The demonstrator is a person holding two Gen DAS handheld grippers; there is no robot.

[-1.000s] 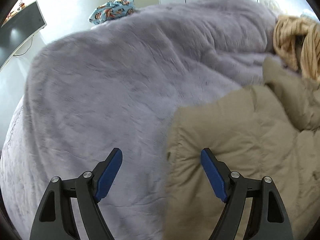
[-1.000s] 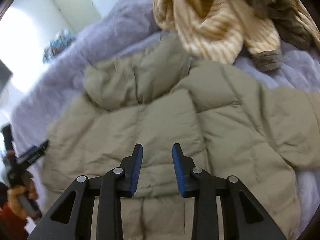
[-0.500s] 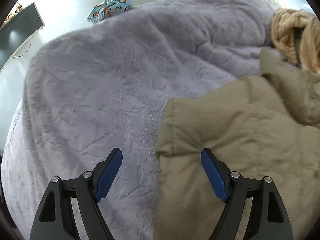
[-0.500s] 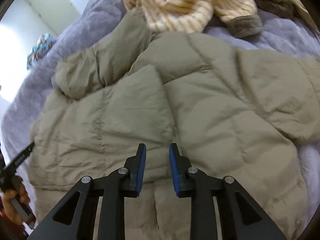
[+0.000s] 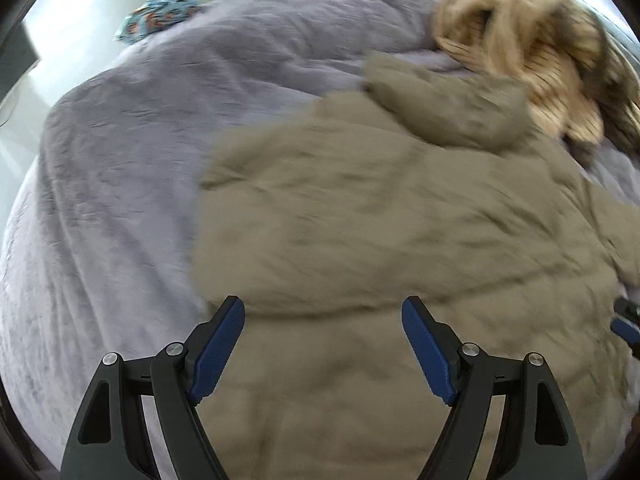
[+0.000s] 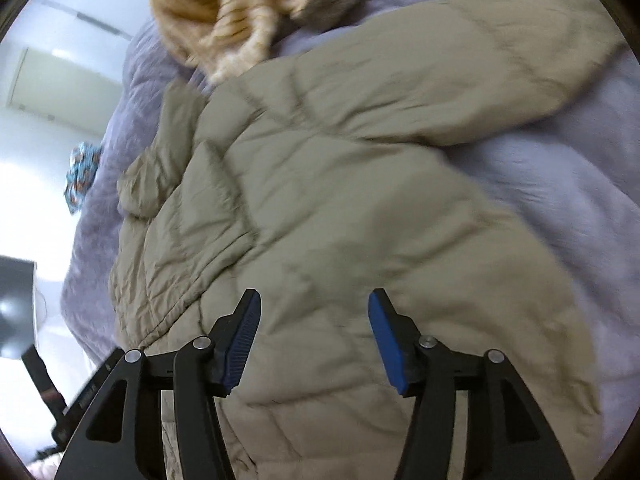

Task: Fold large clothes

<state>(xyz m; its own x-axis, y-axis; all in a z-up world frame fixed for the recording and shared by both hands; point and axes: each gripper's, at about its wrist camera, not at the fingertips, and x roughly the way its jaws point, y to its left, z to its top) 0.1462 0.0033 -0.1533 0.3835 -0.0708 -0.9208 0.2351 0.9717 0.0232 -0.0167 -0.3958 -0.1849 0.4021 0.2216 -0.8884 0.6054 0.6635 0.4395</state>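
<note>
A khaki puffer jacket (image 5: 380, 216) lies spread on a lilac fleece blanket (image 5: 120, 168), its hood (image 5: 444, 96) toward the far side. In the right wrist view the jacket (image 6: 320, 208) fills the middle, one sleeve (image 6: 500, 72) stretched out to the upper right. My left gripper (image 5: 323, 344) is open and empty, just above the jacket's lower body. My right gripper (image 6: 314, 332) is open and empty over the jacket's body. The left view is motion-blurred.
A yellow striped knit garment (image 5: 532, 48) lies bunched beyond the hood; it also shows in the right wrist view (image 6: 232, 12). A patterned blue cloth (image 5: 160, 12) sits at the blanket's far edge. The other gripper's body (image 6: 72, 400) shows at lower left of the right view.
My left gripper moved right, from the jacket's edge to over its body. My right gripper opened from nearly shut and swung, so the sleeve now shows at upper right.
</note>
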